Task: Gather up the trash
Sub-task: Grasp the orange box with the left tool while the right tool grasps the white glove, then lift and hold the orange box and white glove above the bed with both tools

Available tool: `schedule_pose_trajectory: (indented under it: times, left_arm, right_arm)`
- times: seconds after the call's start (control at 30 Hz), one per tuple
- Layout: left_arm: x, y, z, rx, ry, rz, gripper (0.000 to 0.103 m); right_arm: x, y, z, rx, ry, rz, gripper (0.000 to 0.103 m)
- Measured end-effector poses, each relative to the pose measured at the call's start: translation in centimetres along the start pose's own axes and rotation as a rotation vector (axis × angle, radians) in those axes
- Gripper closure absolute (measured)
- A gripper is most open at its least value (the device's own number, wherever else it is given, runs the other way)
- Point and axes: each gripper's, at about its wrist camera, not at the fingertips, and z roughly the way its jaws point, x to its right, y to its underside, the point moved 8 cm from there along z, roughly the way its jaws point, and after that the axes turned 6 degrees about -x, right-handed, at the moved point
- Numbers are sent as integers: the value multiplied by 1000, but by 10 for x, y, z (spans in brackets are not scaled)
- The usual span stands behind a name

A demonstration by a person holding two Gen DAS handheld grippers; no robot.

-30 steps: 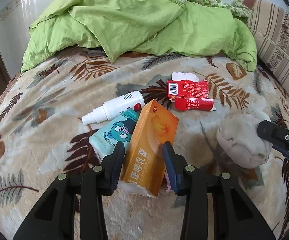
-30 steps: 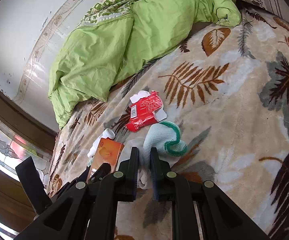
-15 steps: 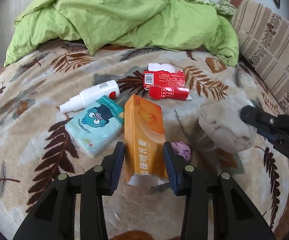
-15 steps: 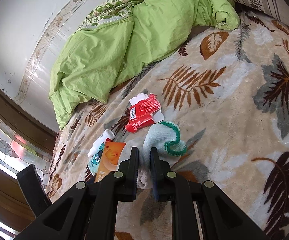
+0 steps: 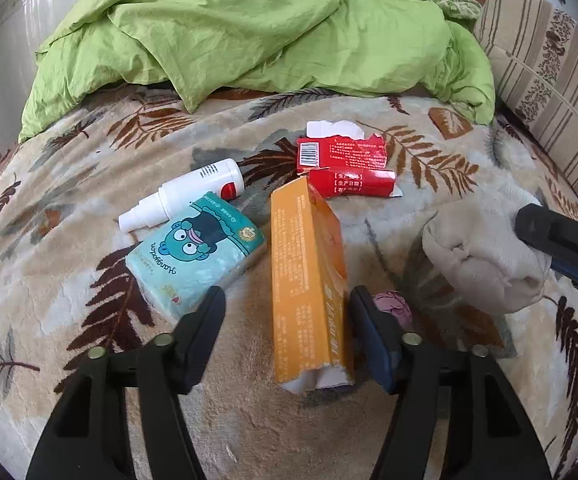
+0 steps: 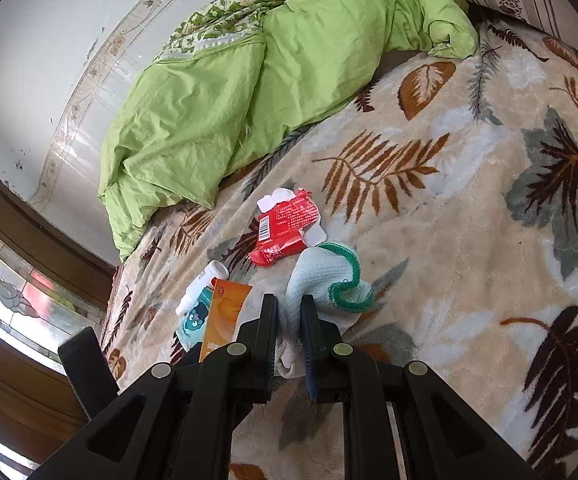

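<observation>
Between the left gripper's [image 5: 287, 330] spread fingers stands the orange carton [image 5: 309, 280], tipped on edge against the inner right finger; it could topple before they close. The right gripper [image 6: 289, 336] is clamped on a pale sock [image 6: 329, 280]. Just beyond lie a tissue pack [image 5: 197, 252], spray bottle [image 5: 185, 194] and torn red box [image 5: 345, 160].

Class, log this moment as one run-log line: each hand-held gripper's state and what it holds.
left hand-held gripper: open, straddling orange box | right hand-held gripper: shut on rolled sock | surface: leaf-print blanket
</observation>
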Motion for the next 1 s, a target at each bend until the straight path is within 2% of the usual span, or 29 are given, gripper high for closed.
schedule_pose_trajectory:
  times: [0.03,0.07,0.17,0.37,0.6,0.73,1.0]
  left_arm:
    - [0,1,2,-10,0,-3,73]
    - [-1,3,5,-29,-5,-7,80]
    - [-4,4,2,-26,2,-31,80]
    - [-15,5,-33,49,25,-94,81]
    - [-30,21,-89,129,-19,-131,81]
    - [-30,41,-122,162,-28,-132,81]
    - [-11,94,-165,186,-31,-89,81]
  right_arm:
    - [0,0,0,0,1,0,91]
    - [0,0,0,0,5,-3,91]
    - [2,0,-1,1,11,-2,91]
    - [-1,2,-4,7,16,-13,91]
    - [-25,19,-27,31,-6,-100,91]
    - [-37,36,-48,65,-4,-182,91]
    - [-44,89,-78,53,2,-292,91]
